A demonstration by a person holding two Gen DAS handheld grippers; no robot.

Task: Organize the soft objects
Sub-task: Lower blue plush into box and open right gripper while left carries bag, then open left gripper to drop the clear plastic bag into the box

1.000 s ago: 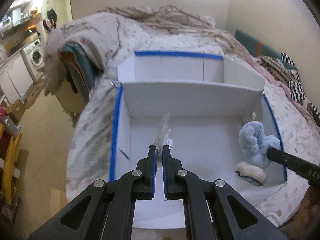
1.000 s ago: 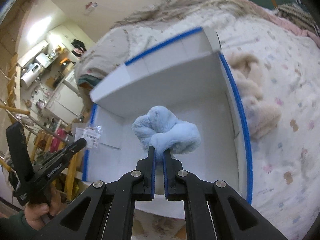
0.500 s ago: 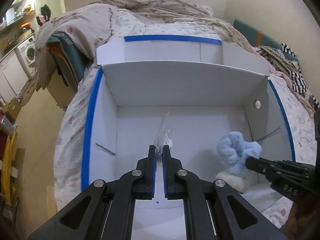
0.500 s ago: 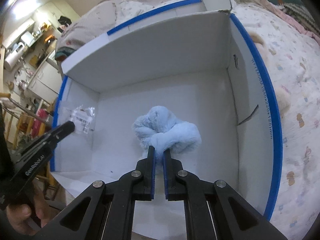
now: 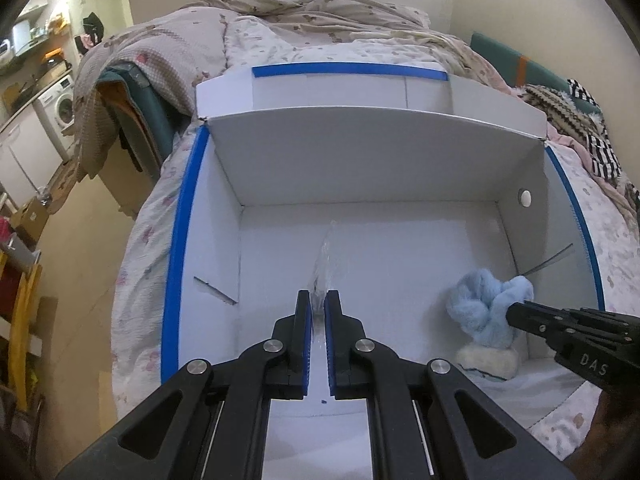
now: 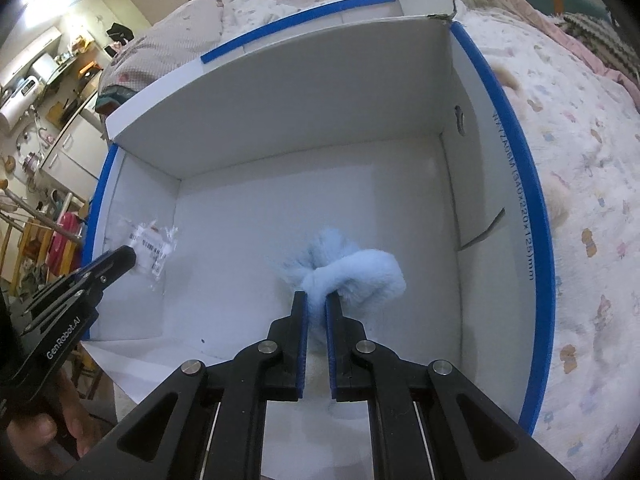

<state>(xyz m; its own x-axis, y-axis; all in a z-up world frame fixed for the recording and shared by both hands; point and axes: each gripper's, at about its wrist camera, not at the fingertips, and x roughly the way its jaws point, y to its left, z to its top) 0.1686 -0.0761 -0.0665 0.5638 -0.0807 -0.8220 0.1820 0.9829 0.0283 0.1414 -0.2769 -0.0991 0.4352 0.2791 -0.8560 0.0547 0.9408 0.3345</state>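
A white cardboard box with blue-taped rims (image 5: 184, 216) (image 6: 500, 92) stands open on a bed. My left gripper (image 5: 318, 300) is shut on a clear plastic bag with a barcode label (image 5: 326, 264) (image 6: 154, 244), held inside the box near its left side. My right gripper (image 6: 316, 302) is shut on a fluffy light-blue soft toy (image 6: 352, 272) (image 5: 484, 304), held low inside the box near its right wall. A cream fuzzy object (image 5: 486, 358) lies on the box floor under the blue toy.
The box sits on a floral bedsheet (image 6: 592, 184) with rumpled blankets (image 5: 304, 12) behind it. A beige plush (image 6: 558, 200) lies on the bed outside the box's right wall. A washing machine (image 5: 60, 108) and shelves stand off to the left.
Both grippers have moved forward and down into the box with their loads. The blue toy is now lower, close to the box floor. The box fills more of both views.
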